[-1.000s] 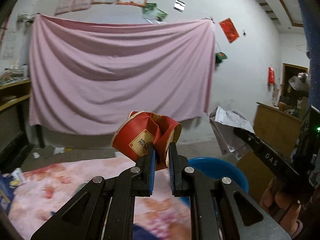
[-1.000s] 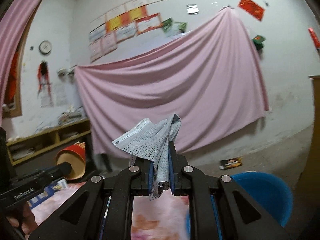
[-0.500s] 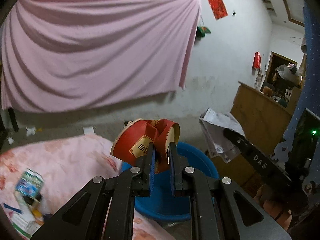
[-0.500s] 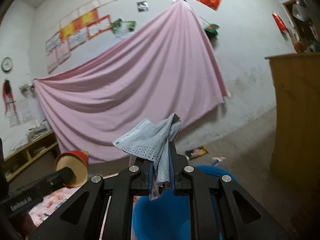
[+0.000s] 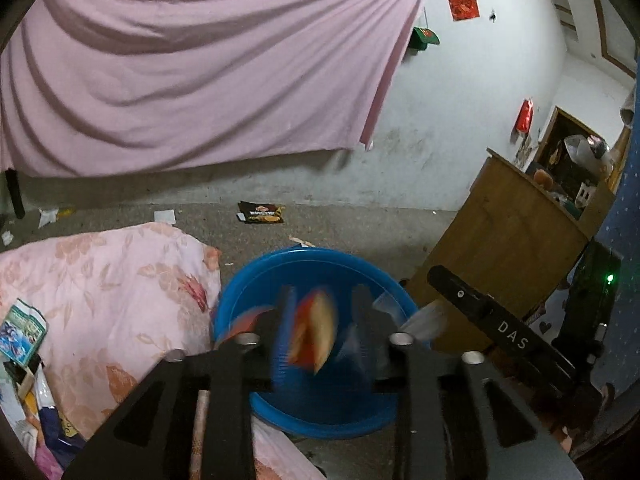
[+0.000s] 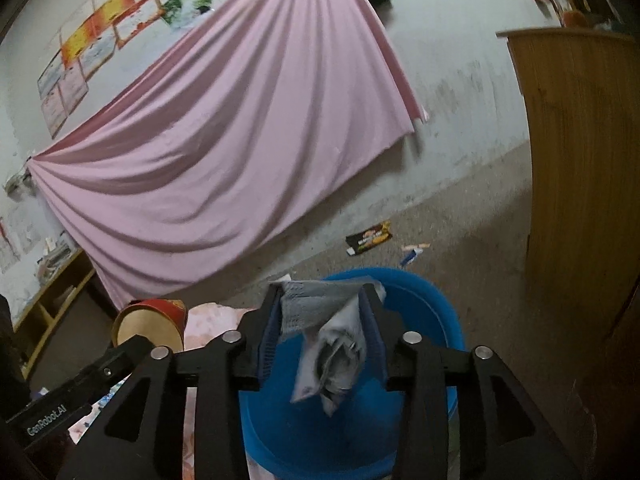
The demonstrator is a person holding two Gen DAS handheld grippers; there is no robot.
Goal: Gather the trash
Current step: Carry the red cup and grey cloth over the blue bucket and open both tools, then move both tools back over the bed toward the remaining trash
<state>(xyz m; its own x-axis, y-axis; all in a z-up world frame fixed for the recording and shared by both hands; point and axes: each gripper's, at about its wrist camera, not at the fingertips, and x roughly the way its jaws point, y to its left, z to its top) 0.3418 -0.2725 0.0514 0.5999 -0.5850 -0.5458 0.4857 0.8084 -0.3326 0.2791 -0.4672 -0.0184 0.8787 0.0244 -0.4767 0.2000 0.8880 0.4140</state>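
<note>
A blue plastic basin (image 5: 276, 276) stands on the floor beside the bed; it also shows in the right wrist view (image 6: 432, 300). My left gripper (image 5: 320, 336) is open above the basin, and the crushed red paper cup (image 5: 312, 336) is blurred between its spread fingers, dropping loose. In the right wrist view the cup (image 6: 150, 326) still shows at the left gripper's tip. My right gripper (image 6: 326, 328) is open above the basin, and the grey crumpled paper (image 6: 332, 344) hangs loose between its fingers.
A pink floral blanket (image 5: 100, 280) covers the bed at left, with packets (image 5: 22, 336) at its edge. A black snack wrapper (image 5: 262, 213) and scraps lie on the concrete floor. A wooden cabinet (image 5: 508, 240) stands right of the basin. A pink sheet (image 5: 180, 60) hangs on the wall.
Both grippers have tipped down over the blue basin and opened. The red cup and the grey paper, both clamped before, are now loose between the spread fingers.
</note>
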